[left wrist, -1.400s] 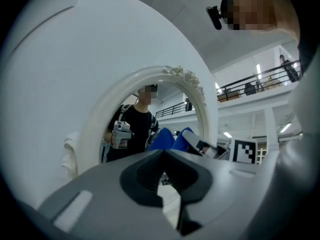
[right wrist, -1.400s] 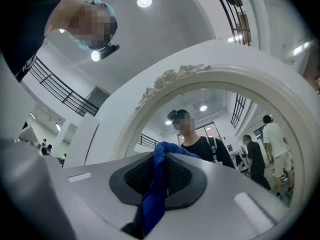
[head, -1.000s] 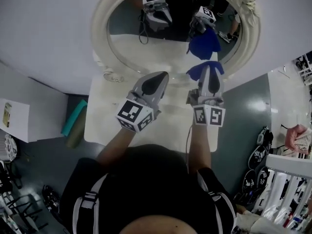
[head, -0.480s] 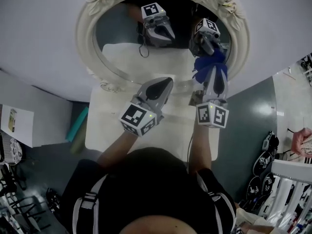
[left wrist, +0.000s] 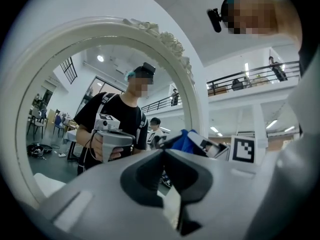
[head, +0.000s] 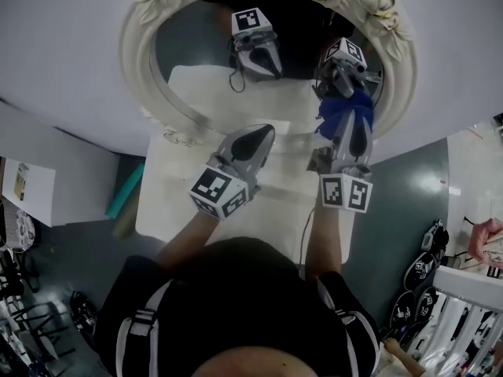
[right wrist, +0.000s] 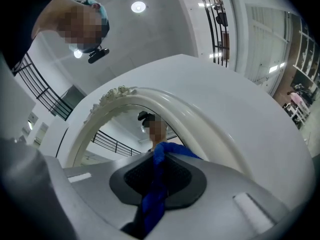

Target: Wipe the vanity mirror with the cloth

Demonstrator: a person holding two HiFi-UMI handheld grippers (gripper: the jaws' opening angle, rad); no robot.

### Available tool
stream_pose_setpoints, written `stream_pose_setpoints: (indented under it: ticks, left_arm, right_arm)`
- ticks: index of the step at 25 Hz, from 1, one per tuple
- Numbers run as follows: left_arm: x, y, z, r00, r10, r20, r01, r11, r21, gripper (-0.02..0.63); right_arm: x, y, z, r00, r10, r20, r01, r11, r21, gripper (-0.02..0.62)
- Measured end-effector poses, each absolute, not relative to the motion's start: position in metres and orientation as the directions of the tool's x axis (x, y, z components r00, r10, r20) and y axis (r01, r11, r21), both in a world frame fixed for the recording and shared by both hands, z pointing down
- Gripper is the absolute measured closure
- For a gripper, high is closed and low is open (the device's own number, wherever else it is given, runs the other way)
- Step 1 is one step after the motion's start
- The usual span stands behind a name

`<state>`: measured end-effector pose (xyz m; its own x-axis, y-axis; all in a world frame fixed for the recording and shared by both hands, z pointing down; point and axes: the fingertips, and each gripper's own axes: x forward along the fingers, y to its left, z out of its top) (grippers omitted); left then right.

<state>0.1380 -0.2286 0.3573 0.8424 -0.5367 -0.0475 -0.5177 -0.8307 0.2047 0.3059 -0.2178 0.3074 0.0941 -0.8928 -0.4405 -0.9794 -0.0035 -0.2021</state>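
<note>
My right gripper (head: 344, 115) has its jaws closed tight on a bunched royal-blue cloth (head: 341, 105), which runs in a twisted strip between the two dark pads and pokes out past the tips. I hold it up at the lower right part of the oval vanity mirror with the ornate cream-white carved frame (head: 138, 61). In the head view the cloth meets its own reflection in the glass, so it looks to be against the glass just inside the rim. My left gripper (head: 264, 130) has its jaws brought together with nothing between them. It sits lower and to the left of the right one, over the white tabletop (head: 167, 204) in front of the mirror, with its tips pointing toward the bottom edge of the frame and apart from the cloth. The glass shows both grippers with their marker cubes, and me standing in a black shirt. A teal rolled object (head: 126, 190) lies on the grey floor to the left of the table.
</note>
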Motion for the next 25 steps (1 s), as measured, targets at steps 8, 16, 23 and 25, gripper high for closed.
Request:
stream_pose_setpoints:
  ticks: [8, 16, 23, 25]
  left_arm:
    - [0.136, -0.213, 0.348, 0.849, -0.524, -0.057, -0.504, -0.839, 0.204, 0.600]
    - [0.137, -0.201, 0.350, 0.842, -0.534, -0.072, -0.511, -0.834, 0.209, 0.600]
    - [0.129, -0.195, 0.350, 0.829, -0.552, -0.092, -0.522, -0.821, 0.230, 0.600]
    - [0.127, -0.194, 0.350, 0.826, -0.555, -0.100, -0.522, -0.820, 0.236, 0.600]
  right_arm:
    - [0.304, -0.203, 0.292, 0.062, -0.881, -0.469, -0.977, 0.042, -0.208, 0.558]
    - [0.313, -0.194, 0.287, 0.056, -0.880, -0.471, -0.980, 0.043, -0.195, 0.558]
    - [0.312, -0.192, 0.275, 0.040, -0.885, -0.464, -0.984, 0.045, -0.170, 0.558]
    - [0.310, -0.192, 0.271, 0.037, -0.886, -0.462, -0.986, 0.043, -0.162, 0.558]
